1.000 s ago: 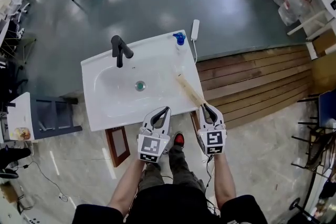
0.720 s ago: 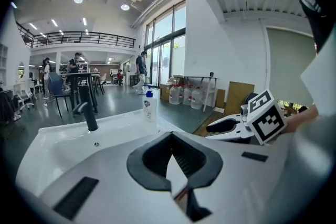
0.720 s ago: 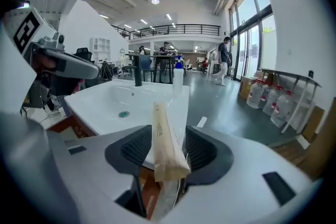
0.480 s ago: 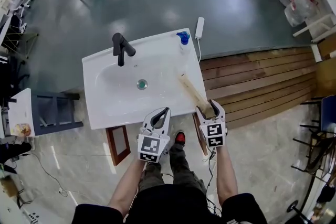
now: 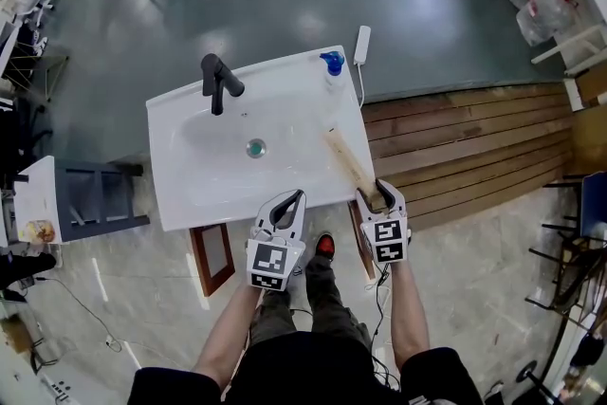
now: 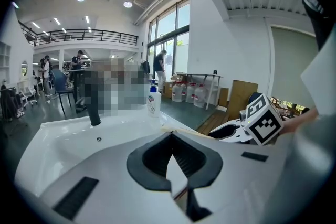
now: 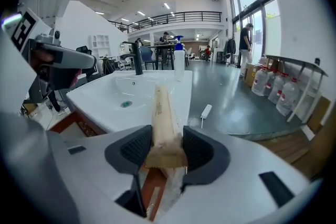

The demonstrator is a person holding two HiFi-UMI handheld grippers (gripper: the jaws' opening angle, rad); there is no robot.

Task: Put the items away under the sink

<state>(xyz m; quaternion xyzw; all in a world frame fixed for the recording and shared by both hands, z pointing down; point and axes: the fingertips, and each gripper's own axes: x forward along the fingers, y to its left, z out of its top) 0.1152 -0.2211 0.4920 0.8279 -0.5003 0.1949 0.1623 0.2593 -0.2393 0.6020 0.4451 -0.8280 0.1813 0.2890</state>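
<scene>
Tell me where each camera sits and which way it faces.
Head view: on the person's head, looking steeply down at the sink; shows both forearms, left gripper, right gripper.
Left gripper view: on the left gripper, facing across the sink to the tap and soap bottle; shows its shut jaws.
Right gripper view: on the right gripper, facing along the paper packet; its jaws have just been closing on it.
Shared: all views show the tap and soap bottle.
</scene>
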